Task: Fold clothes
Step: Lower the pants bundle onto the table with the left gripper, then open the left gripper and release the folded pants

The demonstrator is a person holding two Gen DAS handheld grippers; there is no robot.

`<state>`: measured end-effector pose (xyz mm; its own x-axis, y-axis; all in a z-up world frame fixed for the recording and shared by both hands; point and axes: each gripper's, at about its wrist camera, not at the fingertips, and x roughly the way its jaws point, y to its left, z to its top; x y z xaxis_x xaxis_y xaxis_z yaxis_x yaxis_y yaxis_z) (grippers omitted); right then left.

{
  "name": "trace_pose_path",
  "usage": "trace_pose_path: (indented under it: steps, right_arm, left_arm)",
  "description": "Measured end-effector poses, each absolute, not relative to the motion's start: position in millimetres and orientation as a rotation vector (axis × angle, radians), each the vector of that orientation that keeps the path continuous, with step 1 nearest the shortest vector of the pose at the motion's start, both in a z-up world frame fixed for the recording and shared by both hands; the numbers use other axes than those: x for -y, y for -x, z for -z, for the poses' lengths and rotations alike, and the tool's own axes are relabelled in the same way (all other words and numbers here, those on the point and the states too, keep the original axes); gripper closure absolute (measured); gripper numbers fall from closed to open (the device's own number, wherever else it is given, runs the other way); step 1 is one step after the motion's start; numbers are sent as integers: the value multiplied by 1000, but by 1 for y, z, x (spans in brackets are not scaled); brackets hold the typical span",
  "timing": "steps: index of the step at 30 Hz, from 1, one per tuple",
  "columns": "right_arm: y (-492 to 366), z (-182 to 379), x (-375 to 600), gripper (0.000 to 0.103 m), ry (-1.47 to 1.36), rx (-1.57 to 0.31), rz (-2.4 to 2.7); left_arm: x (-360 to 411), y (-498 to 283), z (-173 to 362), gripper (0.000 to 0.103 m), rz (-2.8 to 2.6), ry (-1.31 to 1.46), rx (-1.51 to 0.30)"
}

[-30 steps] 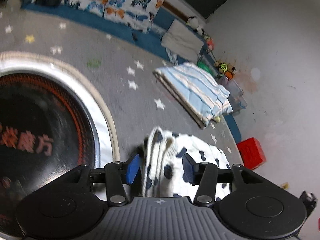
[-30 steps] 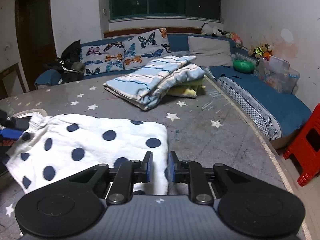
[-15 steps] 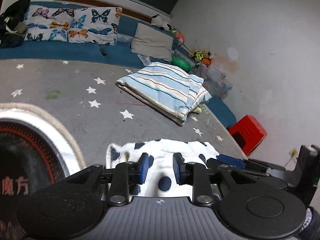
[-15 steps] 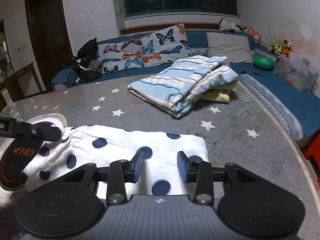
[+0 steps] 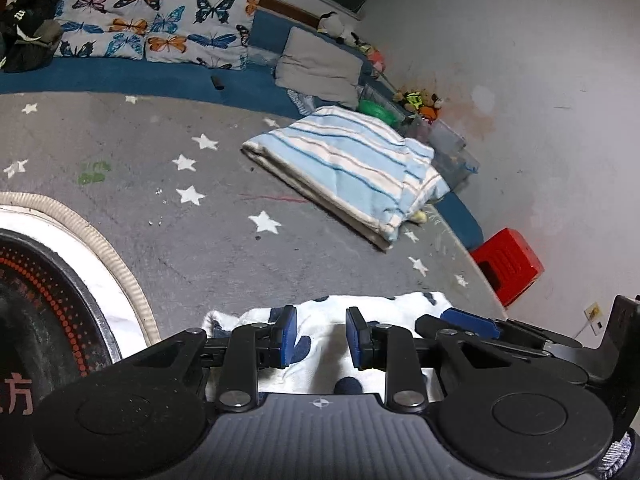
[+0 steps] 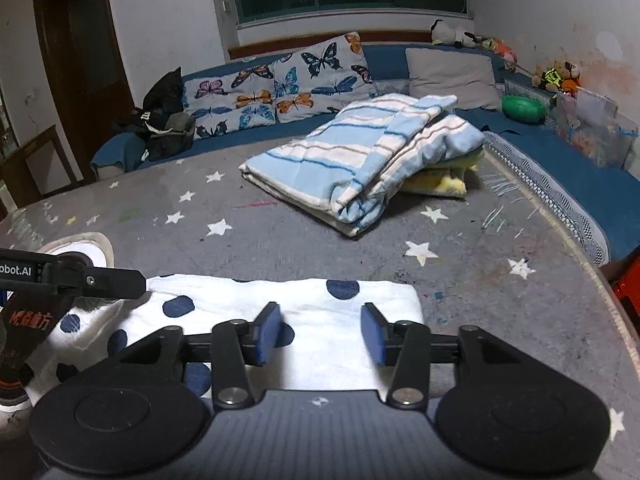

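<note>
Starred grey mat [image 6: 320,240]: dotted cloth [image 6: 320,312] now folded flat; left tongs [image 5: 318,334] and right tongs [image 6: 320,332] opening, released, pinching nothing.

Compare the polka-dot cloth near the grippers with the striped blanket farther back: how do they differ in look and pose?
The polka-dot cloth is white with dark blue dots; the striped blanket is light blue with white and darker stripes. The cloth lies thin and flat, while the blanket is a thick folded bundle resting partly on something yellow. The cloth sits right under both grippers; the blanket lies apart, farther back. Both rest on the grey star-patterned surface.
</note>
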<state>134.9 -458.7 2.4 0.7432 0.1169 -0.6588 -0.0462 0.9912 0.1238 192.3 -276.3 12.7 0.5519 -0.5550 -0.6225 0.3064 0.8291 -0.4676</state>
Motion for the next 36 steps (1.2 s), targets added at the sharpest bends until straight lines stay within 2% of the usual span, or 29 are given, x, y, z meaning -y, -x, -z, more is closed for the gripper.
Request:
trace_pose_path:
  steps: [5, 14, 21, 26, 29, 32, 35, 36]
  right_arm:
    - [-106, -14, 461, 47, -98, -709, -91]
    - [-27, -22, 458, 49, -72, -694, -139]
    - [6, -3, 454, 54, -62, -737, -126]
    - [23, -7, 452, 51, -41, -709, -104]
    - [34, -13, 448, 41, -35, -681, -100]
    - [43, -12, 441, 21, -31, -661, -98]
    - [54, -10, 433, 15, -33, -645, -104]
    - [57, -10, 430, 9, -37, -642, -108]
  left_arm:
    - [275, -168, -27, 63, 543, 301, -819]
    - [264, -119, -32, 64, 576, 290, -799]
    - [254, -106, -24, 64, 551, 296, -830]
    - [249, -93, -25, 62, 544, 286, -831]
    - [247, -80, -27, 55, 543, 261, -831]
    - [246, -67, -25, 46, 539, 234, -838]
    - [243, -55, -21, 38, 529, 229, -844]
    - [241, -51, -19, 34, 522, 230, -850]
